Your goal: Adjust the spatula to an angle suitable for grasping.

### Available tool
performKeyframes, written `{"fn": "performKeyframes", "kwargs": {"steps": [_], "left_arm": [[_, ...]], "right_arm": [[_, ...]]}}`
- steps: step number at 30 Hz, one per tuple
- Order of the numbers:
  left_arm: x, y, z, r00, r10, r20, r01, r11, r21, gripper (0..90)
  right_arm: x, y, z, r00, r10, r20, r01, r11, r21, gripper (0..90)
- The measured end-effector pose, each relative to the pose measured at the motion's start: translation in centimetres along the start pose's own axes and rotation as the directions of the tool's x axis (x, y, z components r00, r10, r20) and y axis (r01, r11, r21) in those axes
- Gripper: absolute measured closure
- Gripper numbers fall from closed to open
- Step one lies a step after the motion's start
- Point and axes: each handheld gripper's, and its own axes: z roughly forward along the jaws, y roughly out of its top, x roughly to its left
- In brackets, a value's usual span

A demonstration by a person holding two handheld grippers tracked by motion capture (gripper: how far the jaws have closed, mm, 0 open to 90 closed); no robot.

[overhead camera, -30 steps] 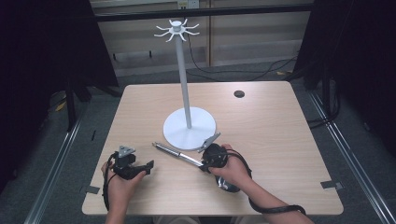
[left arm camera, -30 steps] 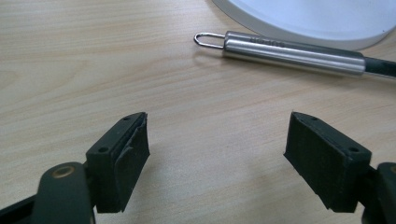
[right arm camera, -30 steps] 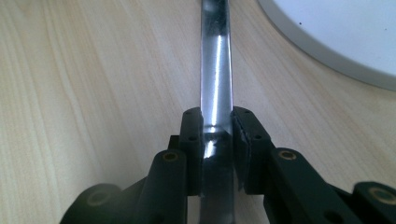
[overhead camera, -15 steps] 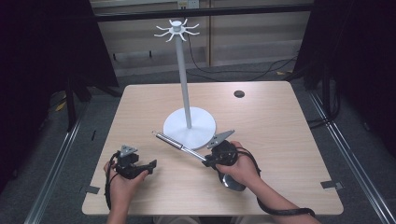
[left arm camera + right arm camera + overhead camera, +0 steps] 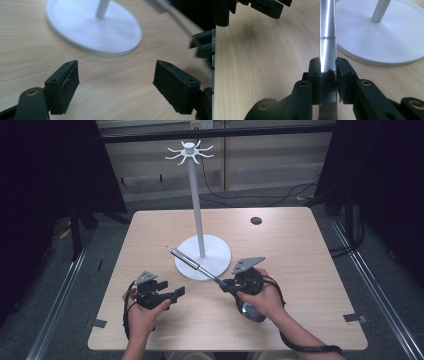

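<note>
**Ladle clamped in right fingers, handle tip up toward the stand**

Right gripper (image 5: 231,284) shut on the metal ladle (image 5: 192,262), fingers (image 5: 315,75) pinching the handle low down, close to where it widens toward the bowl. Bowl (image 5: 251,311) behind and below the fingers, under the right hand (image 5: 262,296), near the bench (image 5: 310,270). Handle running straight ahead of the fingers and rising, its long axis slanting up and away across the white round base (image 5: 217,252) of the hook stand (image 5: 196,200). Handle end (image 5: 170,248) well ahead of the fingers, just beside the stand's pole, still far below the ring of hooks (image 5: 189,152) at the top. Presumably a hanging job, hence the key relation: hooks high above and forward of the fingers, ladle's free end pointing roughly that way, right hand the only one placed to lift it.

Left gripper (image 5: 172,293) wide open, holding nothing, fingers (image 5: 66,85) hovering over bare wood with the stand base ahead of them; right gripper off to their side, apart.

Against half a second ago: ladle tipped steeper, handle end higher and farther over the base; right hand slightly farther forward. Left gripper much as it was.
</note>
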Motion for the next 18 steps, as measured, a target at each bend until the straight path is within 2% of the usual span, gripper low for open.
{"fn": "performKeyframes", "kwargs": {"steps": [1,2,4,5,6,12,14,16,17,18], "left_arm": [[-0.8,0.3,0.5,0.9978,-0.025,0.062,0.026,0.9993,-0.026,21.9],[-0.8,0.3,0.5,0.9978,-0.025,0.062,0.026,0.9993,-0.026,23.5],[-1.4,0.5,1.0,0.991,-0.058,0.121,0.063,0.9972,-0.039,24.9],[-1.8,0.6,1.2,0.9886,-0.065,0.136,0.071,0.9965,-0.043,27.0],[-2.0,0.7,1.3,0.9882,-0.056,0.143,0.063,0.9969,-0.047,28.3],[-2.8,1.3,1.8,0.9786,-0.078,0.19,0.096,0.9917,-0.086,36.4],[-3.1,1.5,2.0,0.9793,-0.079,0.186,0.099,0.9898,-0.103,37.1],[-3.4,1.6,2.3,0.976,-0.083,0.201,0.108,0.9875,-0.115,41.5],[-3.8,1.8,2.5,0.9722,-0.089,0.217,0.116,0.9861,-0.119,43.8],[-3.8,1.8,2.5,0.9722,-0.089,0.217,0.116,0.9861,-0.119,45.5]], "right_arm": [[0.0,0.0,-0.2,1.0,0.004,0.0,-0.004,1.0,-0.014,75.2],[0.1,0.1,-0.3,1.0,0.001,0.006,-0.001,1.0,-0.016,75.2],[0.1,0.1,-0.3,1.0,0.003,0.004,-0.003,1.0,-0.024,75.2],[0.2,0.1,-0.4,1.0,0.002,0.006,-0.002,1.0,-0.029,75.2],[0.2,0.1,-0.5,1.0,0.002,0.008,-0.002,0.999,-0.033,75.2],[0.2,0.2,-0.9,0.9999,0.009,0.011,-0.008,0.998,-0.061,75.2],[0.2,0.3,-0.9,0.9999,0.011,0.008,-0.011,0.998,-0.065,75.2],[0.4,0.3,-0.9,0.9998,0.016,0.007,-0.016,0.998,-0.068,75.2],[0.4,0.4,-0.9,0.9999,0.01,0.005,-0.01,0.997,-0.076,75.2],[0.4,0.4,-0.9,0.9999,0.01,0.005,-0.01,0.997,-0.076,75.2]]}}
